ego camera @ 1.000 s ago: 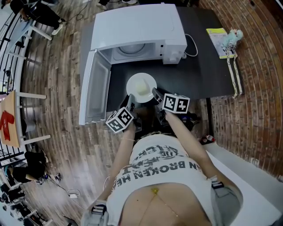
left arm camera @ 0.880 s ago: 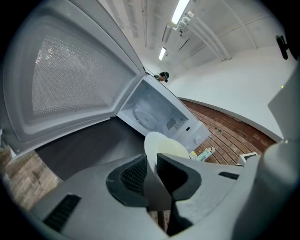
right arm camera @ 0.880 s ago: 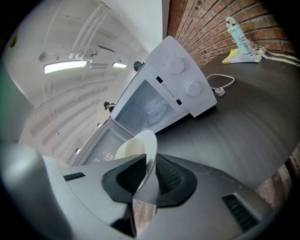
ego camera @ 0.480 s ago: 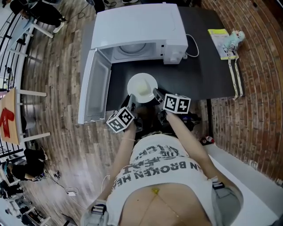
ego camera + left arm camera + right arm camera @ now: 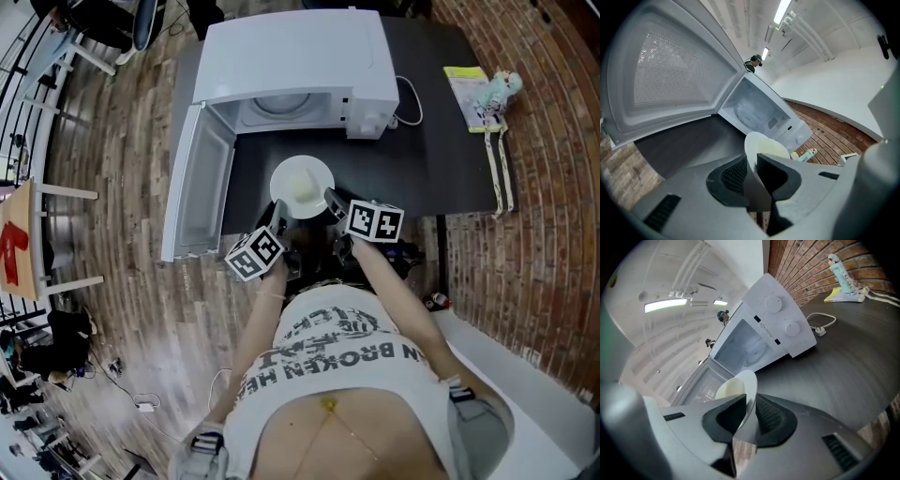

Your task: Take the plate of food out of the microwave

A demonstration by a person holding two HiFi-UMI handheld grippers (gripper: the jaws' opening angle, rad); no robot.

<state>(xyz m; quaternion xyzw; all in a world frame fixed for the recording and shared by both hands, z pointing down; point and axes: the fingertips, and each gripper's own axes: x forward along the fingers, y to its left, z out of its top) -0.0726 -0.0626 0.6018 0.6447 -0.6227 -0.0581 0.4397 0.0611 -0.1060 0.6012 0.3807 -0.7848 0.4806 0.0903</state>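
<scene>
At the far left of the head view, a board with a red arrow [image 5: 13,251] is leaning over the wooden floor [image 5: 122,309]. Next comes the microwave door [image 5: 195,187], which is hanging wide open to the left of the white microwave [image 5: 295,52]. The glass turntable [image 5: 279,103] is lying bare inside the cavity.

The plate [image 5: 302,186] is sitting outside the oven, above the dark table [image 5: 412,159] just in front of the opening. A pale yellow portion of food [image 5: 304,191] is lying on it (whether the plate is resting on the tabletop or being held just above it cannot be told).

The left gripper [image 5: 278,220] is reaching in from the near left. In its own view, the left gripper [image 5: 751,164] is clamping its two dark pads on the plate's rim, one above and one below. The right gripper [image 5: 332,201] is coming in from the near right, and in its own view its jaws [image 5: 749,408] are likewise pinching the opposite rim of the plate [image 5: 742,382].

Further right, a white cable [image 5: 411,97] is looping beside the microwave. A yellow-edged booklet [image 5: 462,89] and a small pale figure [image 5: 496,84] are lying near the table's far right corner. Beyond the table, red brick [image 5: 553,187] is filling the right side.
</scene>
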